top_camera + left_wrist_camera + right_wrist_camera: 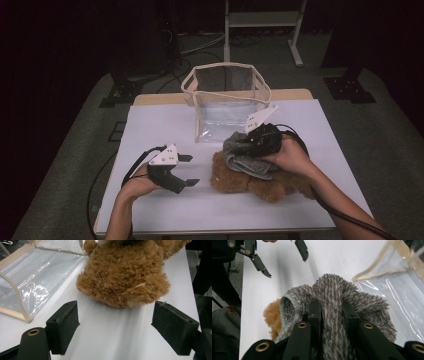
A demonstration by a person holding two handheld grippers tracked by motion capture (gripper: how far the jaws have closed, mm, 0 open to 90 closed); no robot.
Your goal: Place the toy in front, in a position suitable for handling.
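Observation:
A brown plush bear (pixel 260 184) lies on the white table top (pixel 160 125), right of the middle. A fuzzy grey knitted piece (pixel 246 161) is draped over its upper side. My right gripper (pixel 252 142) is shut on that grey piece (pixel 332 287), which bulges up between the two jaws; brown fur (pixel 272 315) shows below it. My left gripper (pixel 195 170) rests open on the table just left of the bear. Its jaws stand wide apart (pixel 118 327) with nothing between them, and the bear (pixel 125 277) lies a little ahead of them.
A clear plastic bag with beige trim (pixel 225 97) stands open behind the bear, close to the right gripper (pixel 397 295). In the left gripper view one wall of the bag (pixel 30 277) lies on the left. A white frame stands on the floor beyond the table.

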